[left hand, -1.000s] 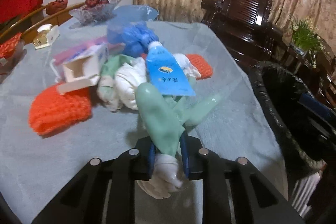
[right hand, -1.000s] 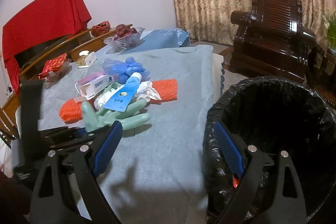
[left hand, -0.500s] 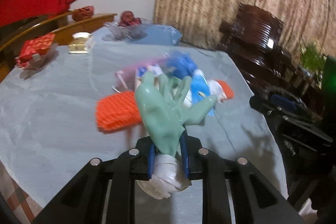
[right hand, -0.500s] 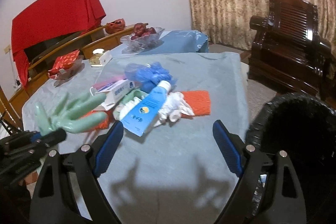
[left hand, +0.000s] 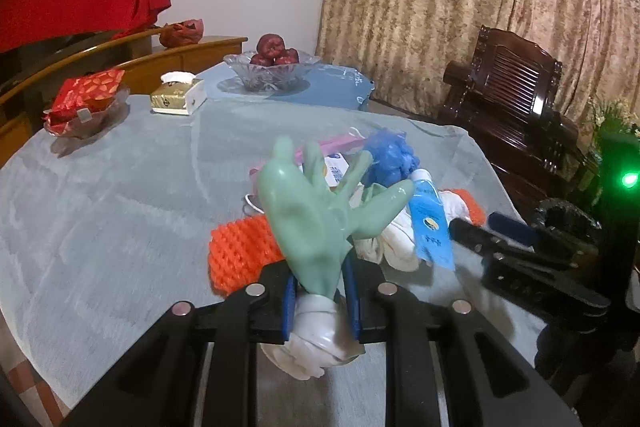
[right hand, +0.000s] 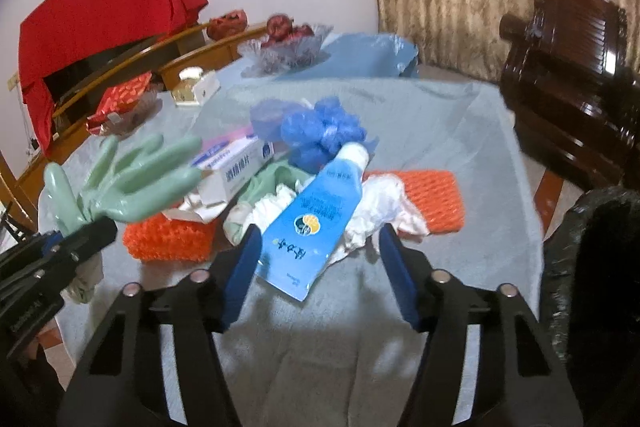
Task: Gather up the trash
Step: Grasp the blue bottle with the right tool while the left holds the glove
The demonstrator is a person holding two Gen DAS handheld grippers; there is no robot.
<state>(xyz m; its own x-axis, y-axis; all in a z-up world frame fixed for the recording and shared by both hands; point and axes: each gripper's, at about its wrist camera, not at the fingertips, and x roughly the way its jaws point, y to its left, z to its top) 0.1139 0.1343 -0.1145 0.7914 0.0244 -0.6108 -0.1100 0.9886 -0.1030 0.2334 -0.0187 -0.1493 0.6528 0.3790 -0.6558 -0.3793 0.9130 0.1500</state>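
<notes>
Left gripper (left hand: 318, 301): jaws nearly closed, pinching one pale-green rubber glove (left hand: 320, 215) at its wrist, clear above the bench (left hand: 112, 211), which is draped in grey-blue cloth. Right gripper (right hand: 320, 267): jaws about half open and just been closing, gripping nothing, the tail of one blue squeeze tube with a white cap (right hand: 320, 219) lying between them. Remaining heap on the bench: two orange mesh pads (right hand: 432, 199), one blue mesh puff (right hand: 324, 135), one white cardboard box (right hand: 240, 171), crumpled white tissue (right hand: 376, 207). One black-lined bin (right hand: 592, 267) stands beside the bench at right.
</notes>
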